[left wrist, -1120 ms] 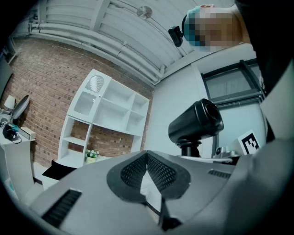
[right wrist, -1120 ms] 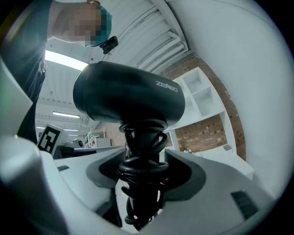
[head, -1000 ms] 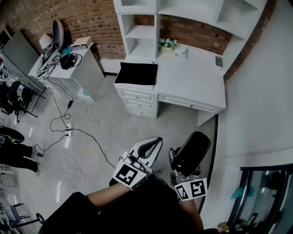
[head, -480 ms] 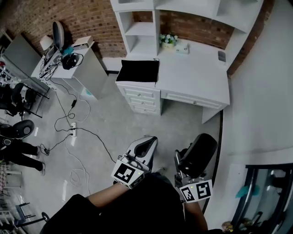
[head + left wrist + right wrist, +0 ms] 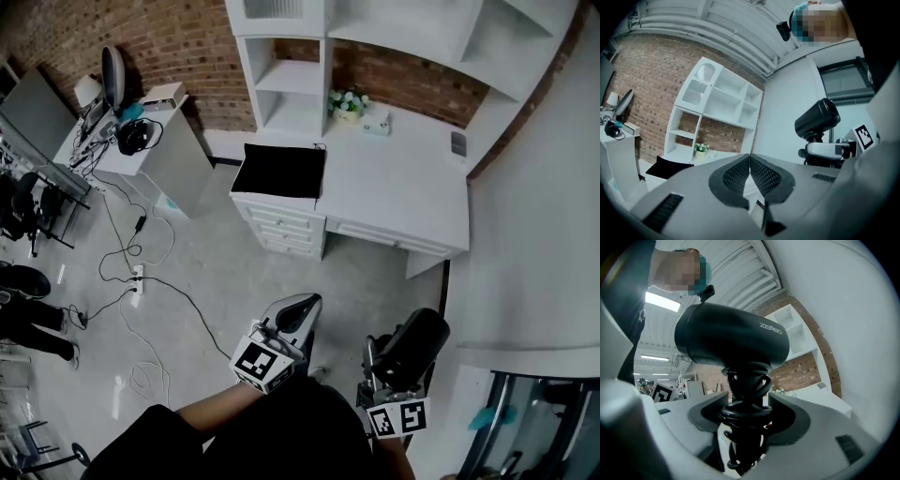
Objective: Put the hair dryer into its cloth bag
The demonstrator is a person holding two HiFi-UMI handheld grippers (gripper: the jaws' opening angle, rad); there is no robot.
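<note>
Desk lower in frame than before; left tongs closed empty, right tongs clamping hair dryer.

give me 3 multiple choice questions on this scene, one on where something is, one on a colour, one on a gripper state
1. Where does the black cloth bag lie?
A. on the floor
B. on the white desk, at the end over the drawers
C. on a top shelf

2. What colour is the hair dryer?
A. white
B. pink
C. black

3. How do the jaws of the left gripper stand?
A. together, with nothing between them
B. wide apart
C. closed on the hair dryer

Answers:
1 B: the head view shows it flat on the desk top above the drawers.
2 C: its body is black in the right gripper view, where the right gripper grips it.
3 A: the left gripper view shows the pads meeting, with nothing between them.
</note>
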